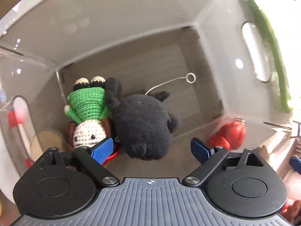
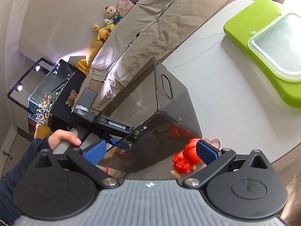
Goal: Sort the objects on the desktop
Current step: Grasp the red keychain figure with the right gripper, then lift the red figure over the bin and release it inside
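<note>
In the left wrist view I look down into a smoky translucent storage bin [image 1: 131, 18]. On its floor lie a black plush toy [image 1: 143, 126] with a metal keyring [image 1: 191, 77] and a crocheted doll in a green top [image 1: 88, 111]. My left gripper [image 1: 152, 148] is open and empty, just above the black plush. In the right wrist view the bin [image 2: 160, 113] stands on a white table [image 2: 216, 75]. A red toy figure [image 2: 185, 157] with a keyring lies beside the bin. My right gripper [image 2: 150, 152] is open, its right finger next to the red figure.
A lime-green board [image 2: 250, 28] with a clear lidded container [image 2: 278, 45] lies at the table's far right. A bed with a beige cover [image 2: 150, 28] and stuffed toys runs behind the table. A glass tank [image 2: 47, 86] stands at the left.
</note>
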`<state>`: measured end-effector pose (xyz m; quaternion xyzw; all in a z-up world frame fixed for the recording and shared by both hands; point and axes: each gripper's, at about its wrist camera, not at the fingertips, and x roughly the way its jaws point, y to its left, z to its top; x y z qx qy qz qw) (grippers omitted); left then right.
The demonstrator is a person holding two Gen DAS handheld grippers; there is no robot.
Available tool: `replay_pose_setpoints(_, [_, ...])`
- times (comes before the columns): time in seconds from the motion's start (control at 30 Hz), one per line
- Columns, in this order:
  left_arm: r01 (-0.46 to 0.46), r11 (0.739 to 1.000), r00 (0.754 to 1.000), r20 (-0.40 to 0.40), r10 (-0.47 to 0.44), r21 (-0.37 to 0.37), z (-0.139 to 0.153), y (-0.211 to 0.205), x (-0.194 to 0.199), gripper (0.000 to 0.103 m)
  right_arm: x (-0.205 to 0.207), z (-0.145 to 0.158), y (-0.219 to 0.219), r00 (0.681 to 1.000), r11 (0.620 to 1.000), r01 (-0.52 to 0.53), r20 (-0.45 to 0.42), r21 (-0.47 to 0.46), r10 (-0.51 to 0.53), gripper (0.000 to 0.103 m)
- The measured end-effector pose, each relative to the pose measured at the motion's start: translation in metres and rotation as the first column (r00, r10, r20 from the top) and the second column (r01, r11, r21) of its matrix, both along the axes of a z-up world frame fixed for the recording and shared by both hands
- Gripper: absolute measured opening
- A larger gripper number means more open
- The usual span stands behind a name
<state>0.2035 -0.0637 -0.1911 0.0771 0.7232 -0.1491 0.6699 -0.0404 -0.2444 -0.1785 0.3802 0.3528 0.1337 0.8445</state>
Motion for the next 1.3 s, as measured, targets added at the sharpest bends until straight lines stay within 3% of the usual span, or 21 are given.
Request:
replay_pose_setpoints(0.13, [-0.081, 0.982, 0.994, 0.057, 0.092, -0.173, 0.06, 0.027, -0.01, 0.095, -0.005, 0.006, 0.0, 0.999, 0.999, 0.038, -0.034, -0.037, -0.039, 0.103])
replay_pose_setpoints(0.2, [-0.103, 0.965, 0.982, 0.133, 0.138, -0.242, 0.087, 0.04, -0.029, 0.098, 0.0, 0.002, 0.002, 0.987, 0.994, 0.089, -0.126, -0.058, -0.096, 0.103])
replay_pose_setpoints(0.27, [-0.105, 0.954, 0.957, 0.233, 0.174, -0.281, 0.111, 0.06, -0.056, 0.1, 0.007, -0.01, 0.008, 0.958, 0.989, 0.138, -0.244, -0.06, -0.149, 0.096])
replay_pose_setpoints(0.33, [-0.095, 0.957, 0.914, 0.356, 0.192, -0.272, 0.128, 0.077, -0.087, 0.101, 0.015, -0.027, 0.017, 0.921, 0.985, 0.172, -0.349, -0.025, -0.17, 0.083])
replay_pose_setpoints(0.43, [-0.106, 0.962, 0.838, 0.498, 0.222, -0.25, 0.13, 0.096, -0.133, 0.103, 0.024, -0.055, 0.035, 0.866, 0.967, 0.252, -0.454, 0.04, -0.207, 0.075])
replay_pose_setpoints(0.5, [-0.118, 0.961, 0.788, 0.566, 0.243, -0.249, 0.128, 0.108, -0.163, 0.103, 0.03, -0.068, 0.049, 0.839, 0.952, 0.305, -0.48, 0.024, -0.257, 0.072])
replay_pose_setpoints(0.53, [-0.124, 0.957, 0.783, 0.566, 0.257, -0.262, 0.122, 0.115, -0.173, 0.103, 0.034, -0.07, 0.055, 0.828, 0.944, 0.328, -0.477, -0.011, -0.293, 0.072])
replay_pose_setpoints(0.6, [-0.14, 0.94, 0.801, 0.522, 0.292, -0.31, 0.113, 0.132, -0.184, 0.103, 0.042, -0.071, 0.068, 0.809, 0.926, 0.365, -0.461, -0.096, -0.366, 0.07])
replay_pose_setpoints(0.7, [-0.208, 0.89, 0.817, 0.428, 0.386, -0.406, 0.093, 0.158, -0.195, 0.103, 0.054, -0.07, 0.086, 0.778, 0.895, 0.385, -0.443, -0.225, -0.446, 0.069])
replay_pose_setpoints(0.8, [-0.281, 0.843, 0.82, 0.342, 0.46, -0.46, 0.071, 0.179, -0.2, 0.103, 0.061, -0.075, 0.097, 0.754, 0.877, 0.393, -0.449, -0.277, -0.48, 0.069])
replay_pose_setpoints(0.9, [-0.327, 0.818, 0.816, 0.294, 0.497, -0.474, 0.052, 0.19, -0.2, 0.103, 0.066, -0.084, 0.103, 0.744, 0.869, 0.406, -0.45, -0.284, -0.495, 0.069])
replay_pose_setpoints(0.97, [-0.343, 0.811, 0.815, 0.28, 0.508, -0.474, 0.042, 0.192, -0.199, 0.103, 0.065, -0.089, 0.104, 0.75, 0.867, 0.418, -0.436, -0.271, -0.498, 0.066])
replay_pose_setpoints(1.0, [-0.347, 0.808, 0.814, 0.275, 0.512, -0.476, 0.038, 0.192, -0.199, 0.103, 0.064, -0.092, 0.105, 0.755, 0.867, 0.423, -0.428, -0.261, -0.497, 0.057])
replay_pose_setpoints(1.13, [-0.369, 0.792, 0.799, 0.269, 0.537, -0.486, 0.026, 0.19, -0.197, 0.103, 0.057, -0.092, 0.102, 0.784, 0.908, 0.37, -0.457, -0.199, -0.42, 0.056])
replay_pose_setpoints(1.23, [-0.37, 0.798, 0.791, 0.289, 0.539, -0.476, 0.021, 0.183, -0.197, 0.103, 0.04, -0.079, 0.097, 0.819, 0.938, 0.312, -0.457, -0.153, -0.347, 0.055])
replay_pose_setpoints(1.3, [-0.358, 0.798, 0.791, 0.296, 0.535, -0.484, 0.015, 0.177, -0.196, 0.103, 0.025, -0.055, 0.092, 0.857, 0.959, 0.261, -0.431, -0.11, -0.283, 0.055])
